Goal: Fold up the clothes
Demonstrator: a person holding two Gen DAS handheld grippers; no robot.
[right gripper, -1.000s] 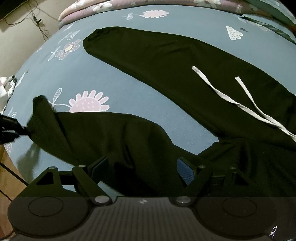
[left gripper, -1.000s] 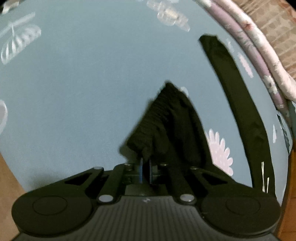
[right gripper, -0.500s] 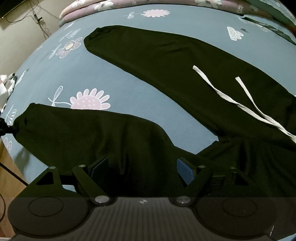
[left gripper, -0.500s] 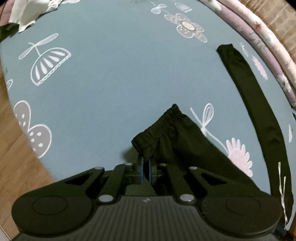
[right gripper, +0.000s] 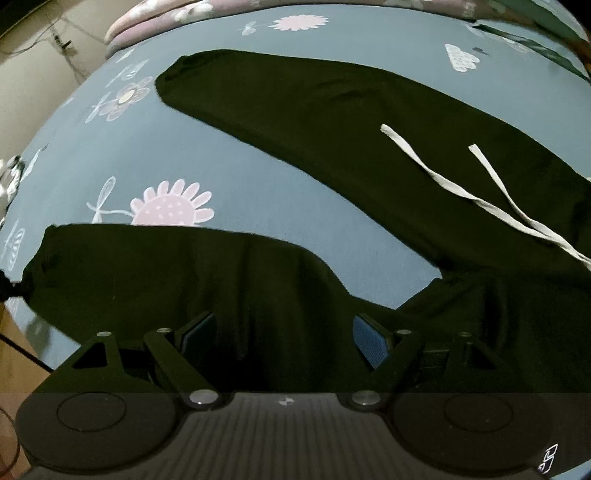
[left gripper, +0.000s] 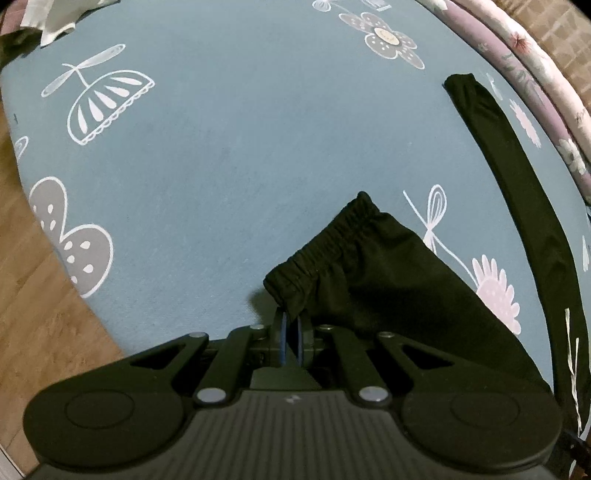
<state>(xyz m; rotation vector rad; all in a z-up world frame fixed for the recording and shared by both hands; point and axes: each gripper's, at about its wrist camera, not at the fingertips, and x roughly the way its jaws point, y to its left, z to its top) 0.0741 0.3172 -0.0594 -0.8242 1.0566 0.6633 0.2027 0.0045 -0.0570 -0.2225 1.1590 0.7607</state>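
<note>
Black drawstring trousers (right gripper: 332, 122) lie spread on a blue patterned bedsheet (left gripper: 229, 155), both legs stretched out to the left in the right wrist view. White drawstrings (right gripper: 480, 199) lie across the far leg. My left gripper (left gripper: 290, 332) is shut on the elastic cuff (left gripper: 325, 243) of the near leg (right gripper: 147, 266), pinching its corner close to the bed's edge. My right gripper (right gripper: 284, 336) hovers open over the upper part of the near leg, its blue pads (right gripper: 371, 345) wide apart with black cloth lying under and between them.
A wooden floor (left gripper: 33, 295) shows beyond the bed's left edge. A rolled floral quilt (left gripper: 524, 66) lines the far side. Crumpled pale cloth (left gripper: 55, 18) sits at the far corner of the bed. A cable (right gripper: 59, 40) runs along the wall.
My left gripper has pulled the cuff outward toward the bed's edge, drawing the near leg from a bunched hang to lying flat and straight. The right gripper has stayed put.
</note>
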